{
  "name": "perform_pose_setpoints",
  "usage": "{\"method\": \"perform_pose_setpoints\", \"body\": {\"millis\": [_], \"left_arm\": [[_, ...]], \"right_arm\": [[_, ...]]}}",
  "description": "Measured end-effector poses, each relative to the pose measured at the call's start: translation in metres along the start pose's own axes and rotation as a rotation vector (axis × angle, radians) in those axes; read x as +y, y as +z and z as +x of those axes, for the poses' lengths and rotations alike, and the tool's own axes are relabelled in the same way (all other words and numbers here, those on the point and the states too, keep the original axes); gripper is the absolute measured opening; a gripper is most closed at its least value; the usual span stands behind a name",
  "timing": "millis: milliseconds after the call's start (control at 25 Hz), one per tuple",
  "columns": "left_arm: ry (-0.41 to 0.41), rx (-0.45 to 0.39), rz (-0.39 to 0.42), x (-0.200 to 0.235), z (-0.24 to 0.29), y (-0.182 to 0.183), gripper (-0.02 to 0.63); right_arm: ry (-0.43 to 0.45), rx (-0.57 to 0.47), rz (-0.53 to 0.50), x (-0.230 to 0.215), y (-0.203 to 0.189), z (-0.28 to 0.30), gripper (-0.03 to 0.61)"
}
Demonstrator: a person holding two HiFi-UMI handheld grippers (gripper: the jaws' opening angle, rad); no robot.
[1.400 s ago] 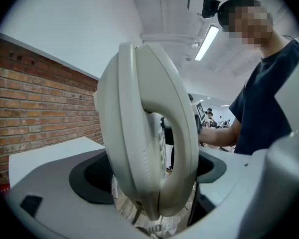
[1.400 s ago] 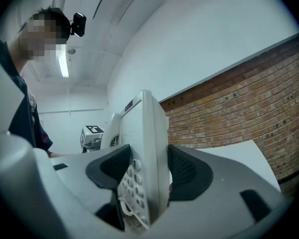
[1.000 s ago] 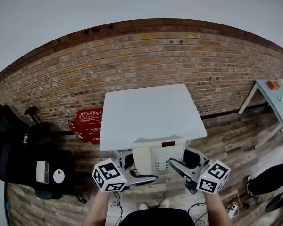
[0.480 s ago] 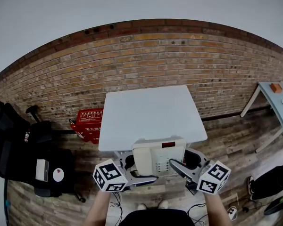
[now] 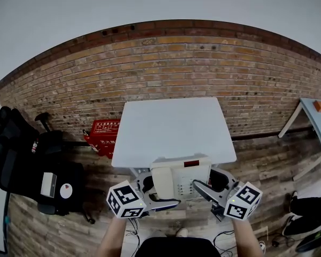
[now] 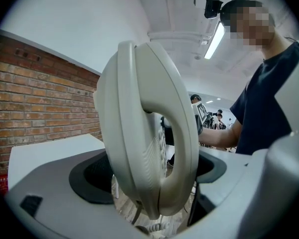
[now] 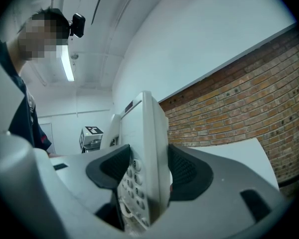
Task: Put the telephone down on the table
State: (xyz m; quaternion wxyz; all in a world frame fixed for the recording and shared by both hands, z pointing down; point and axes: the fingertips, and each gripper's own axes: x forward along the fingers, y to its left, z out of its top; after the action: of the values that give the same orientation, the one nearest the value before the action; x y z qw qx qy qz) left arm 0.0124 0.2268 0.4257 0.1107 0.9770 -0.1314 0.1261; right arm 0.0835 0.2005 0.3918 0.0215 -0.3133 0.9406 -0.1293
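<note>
Holding the telephone (image 5: 180, 176) between both grippers, the person is keeping it at the near edge of the table (image 5: 171, 122). The unit is not yet resting on the white top. The left gripper (image 5: 158, 193) is pinching the side that carries the handset (image 6: 164, 133), its padded jaws pressing on either face of the body. The right gripper (image 7: 143, 169) is clamping the opposite side, one jaw bearing on the keypad (image 7: 132, 183) and the other on the underside. The step in hand is judged to be the carry, just short of placement. The next move is calling for both grippers to be advancing together over the tabletop, lowering the base level until it is seating flat, and only then spreading their jaws. Whether the base is already overhanging the table edge cannot be told.
</note>
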Motion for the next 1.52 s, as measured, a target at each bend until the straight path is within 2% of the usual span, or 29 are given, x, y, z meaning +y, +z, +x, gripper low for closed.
{"method": "perform_pose_setpoints", "body": {"millis": [440, 760, 1520], "left_arm": [[0.035, 0.027, -0.005, -0.012, 0.011, -0.001, 0.466], [0.044, 0.033, 0.008, -0.006, 0.012, 0.003, 0.466], [0.039, 0.039, -0.013, 0.06, 0.021, 0.009, 0.466]], "right_arm": [[0.036, -0.006, 0.016, -0.004, -0.004, -0.015, 0.232], [0.044, -0.011, 0.008, -0.009, 0.0, -0.011, 0.233], [0.04, 0.014, 0.029, -0.057, 0.005, 0.036, 0.233]]}}
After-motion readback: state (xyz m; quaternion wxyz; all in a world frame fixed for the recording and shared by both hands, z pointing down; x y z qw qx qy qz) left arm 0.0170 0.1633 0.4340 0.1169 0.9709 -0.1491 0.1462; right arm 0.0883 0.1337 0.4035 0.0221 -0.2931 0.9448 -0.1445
